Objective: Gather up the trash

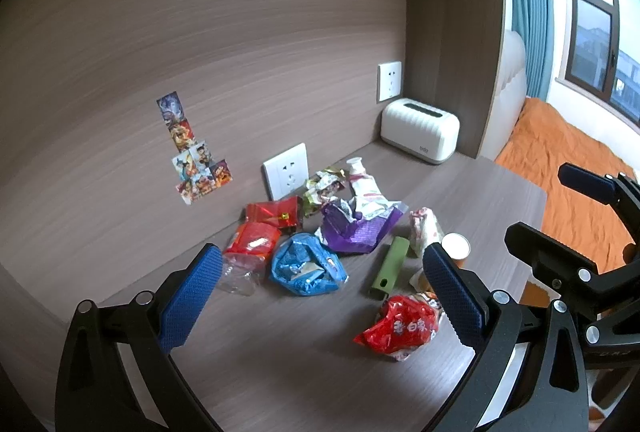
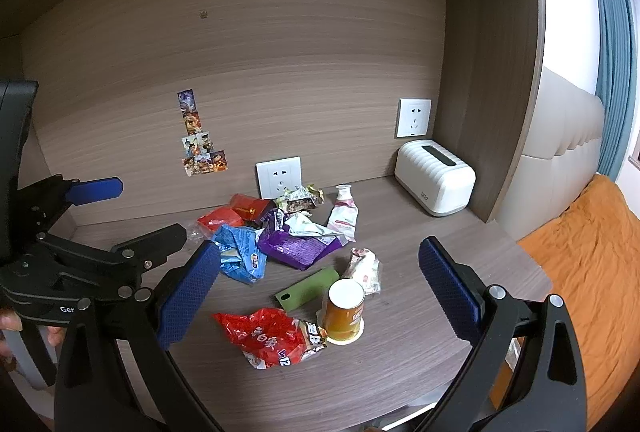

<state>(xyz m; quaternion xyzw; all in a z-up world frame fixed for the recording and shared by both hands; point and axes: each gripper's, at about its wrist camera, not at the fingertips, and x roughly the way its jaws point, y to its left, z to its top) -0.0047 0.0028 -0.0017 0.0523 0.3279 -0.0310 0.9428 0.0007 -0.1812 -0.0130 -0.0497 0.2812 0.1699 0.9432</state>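
A wood-grain desk (image 2: pixel 400 372) carries crumpled wrappers (image 2: pixel 296 246) (one red (image 2: pixel 268 336)), a cup (image 2: pixel 344 310) and a white box (image 2: pixel 434 176).

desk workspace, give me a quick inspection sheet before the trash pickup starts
Surface: wood-grain desk, bare at the front.
Job's things: red wrapper nearest; orange cup upright beside it; green sleeve; blue wrapper; purple wrapper; white tube; more wrappers near the wall.
Clutter: white ribbed box in the right corner.
Grippers: left claw and right claw both open, holding nothing.
Cables: nothing seen.
Surroundings: two wall sockets, stickers, orange bedding to the right.
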